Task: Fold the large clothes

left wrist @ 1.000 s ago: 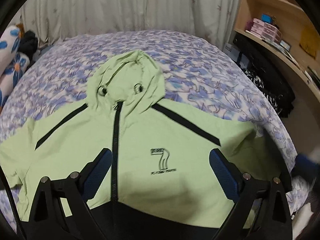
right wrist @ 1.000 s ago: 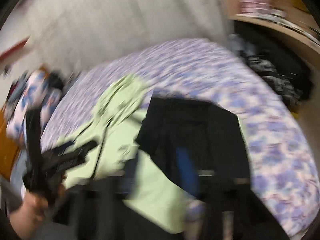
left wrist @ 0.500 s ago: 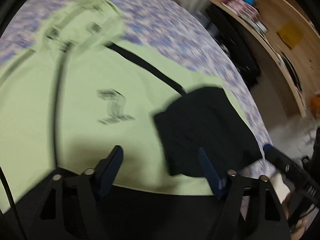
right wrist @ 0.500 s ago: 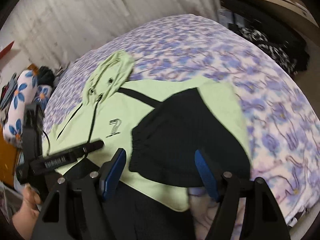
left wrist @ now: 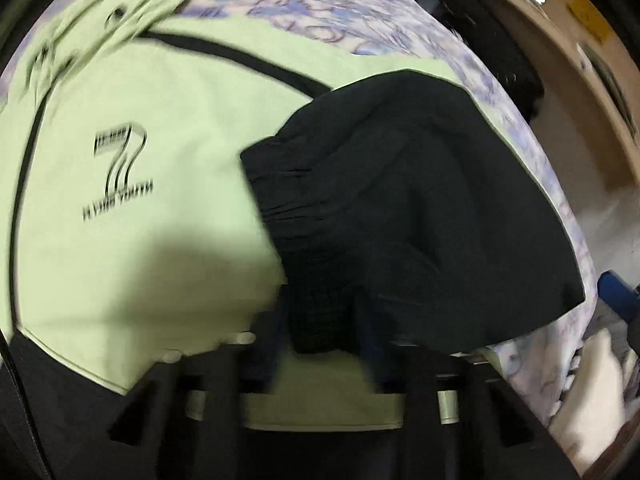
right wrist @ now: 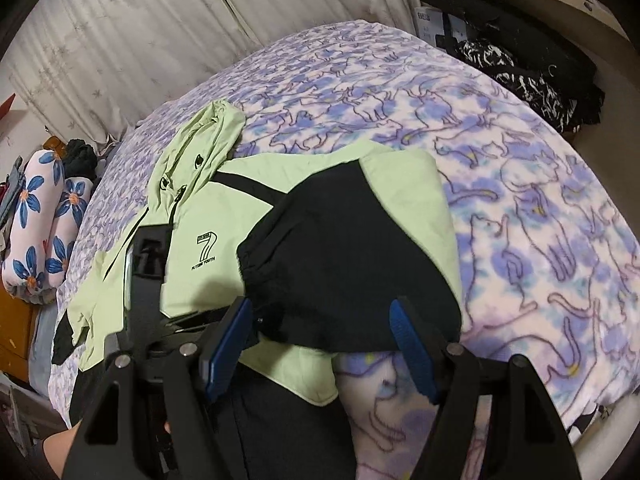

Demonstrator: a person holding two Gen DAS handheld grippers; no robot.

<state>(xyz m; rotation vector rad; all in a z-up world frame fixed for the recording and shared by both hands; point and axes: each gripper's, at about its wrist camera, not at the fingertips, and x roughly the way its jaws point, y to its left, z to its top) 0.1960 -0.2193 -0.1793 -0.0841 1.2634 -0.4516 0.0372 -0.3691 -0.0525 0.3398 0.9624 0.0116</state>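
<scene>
A light green hooded jacket (right wrist: 216, 216) with black trim and a "7" print (left wrist: 120, 160) lies face up on the bed. Its right sleeve, black at the cuff end (right wrist: 340, 264), is folded in over the chest; it also shows in the left wrist view (left wrist: 420, 208). My left gripper (left wrist: 320, 344) is low over the sleeve's near edge, its jaws narrowed around the black cloth, blurred. It shows in the right wrist view as a black arm (right wrist: 146, 280). My right gripper (right wrist: 320, 344) is open and empty just short of the sleeve.
The bed (right wrist: 520, 200) has a purple cat-print blanket. Flowered pillows (right wrist: 36, 232) lie at the left. Dark clothes (right wrist: 532, 80) and a wooden shelf (left wrist: 560, 60) stand at the right. Curtains (right wrist: 160, 20) hang behind.
The right sleeve has been folded over the chest. My left gripper swung right and down onto the sleeve and its jaws narrowed. My right gripper let go and pulled back.
</scene>
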